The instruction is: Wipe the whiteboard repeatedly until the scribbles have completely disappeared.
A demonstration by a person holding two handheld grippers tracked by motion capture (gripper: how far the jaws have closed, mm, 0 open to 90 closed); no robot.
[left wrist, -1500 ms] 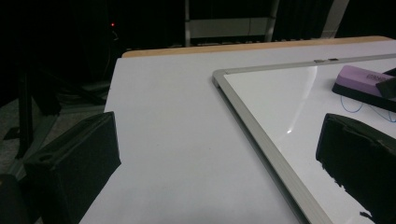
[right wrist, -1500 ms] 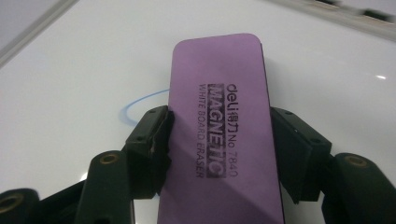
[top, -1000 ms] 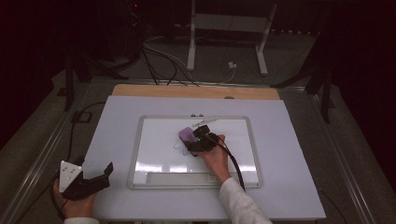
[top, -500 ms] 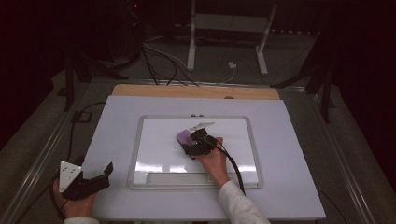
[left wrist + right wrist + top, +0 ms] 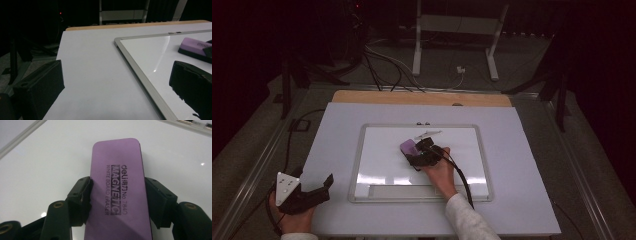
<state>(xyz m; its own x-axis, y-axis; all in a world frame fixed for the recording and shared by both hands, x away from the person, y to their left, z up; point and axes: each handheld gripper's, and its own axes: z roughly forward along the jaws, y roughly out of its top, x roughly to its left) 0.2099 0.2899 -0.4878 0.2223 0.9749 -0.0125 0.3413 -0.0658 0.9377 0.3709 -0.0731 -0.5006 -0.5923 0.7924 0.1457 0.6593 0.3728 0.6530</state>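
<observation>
Since the frame a second earlier, your right gripper (image 5: 419, 154) and the purple eraser (image 5: 409, 148) had slid slightly down and left across the whiteboard (image 5: 382, 137), away from the pale marker (image 5: 428, 134) near the board's upper edge; your left gripper (image 5: 319, 187) had stayed put.

Item, right gripper: at frame centre in the high view, on the board. In the right gripper view its jaws were closed against the two long sides of the eraser (image 5: 120, 192), which lay flat on the white surface, printed face up.

Item, left gripper: lower left of the high view, on the white table (image 5: 522, 165) just outside the board's lower left corner. In the left gripper view its jaws stood wide apart with nothing between them, the board's frame (image 5: 140, 75) running between them.

Item, eraser: also seen at the right edge of the left gripper view (image 5: 193, 47).
</observation>
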